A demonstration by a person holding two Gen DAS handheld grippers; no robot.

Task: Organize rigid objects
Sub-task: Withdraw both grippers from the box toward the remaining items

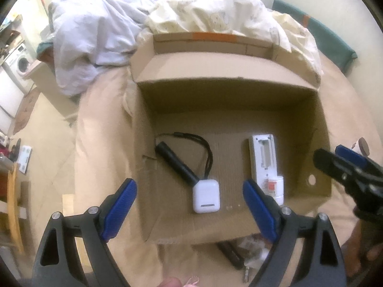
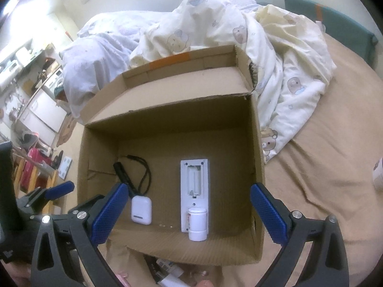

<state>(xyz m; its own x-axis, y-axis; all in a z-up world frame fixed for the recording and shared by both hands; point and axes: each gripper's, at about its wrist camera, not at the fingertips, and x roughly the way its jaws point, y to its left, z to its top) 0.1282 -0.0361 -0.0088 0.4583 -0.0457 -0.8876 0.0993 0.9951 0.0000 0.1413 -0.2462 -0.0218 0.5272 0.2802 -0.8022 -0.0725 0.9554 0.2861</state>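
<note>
An open cardboard box (image 1: 320, 129) sits on the bed. On its floor lie a black flashlight (image 1: 176, 165) with a lanyard, a white earbud case (image 1: 206, 196), a white remote (image 1: 263, 159) with its battery bay up, and a small white bottle (image 1: 275, 189) on the remote's near end. My left gripper (image 1: 189, 184) hangs open above the earbud case, holding nothing. My right gripper (image 2: 188, 189) is open above the remote (image 2: 194, 184) and bottle (image 2: 197, 223), also without anything in it. The flashlight (image 2: 123, 177) and case (image 2: 141, 209) lie to its left.
A rumpled bear-print quilt (image 2: 275, 55) is heaped behind the box on the beige sheet (image 2: 323, 167). A small round container (image 2: 378, 174) lies on the sheet at the right. Loose items (image 2: 165, 270) lie under the box's near flap. The floor and furniture are on the left.
</note>
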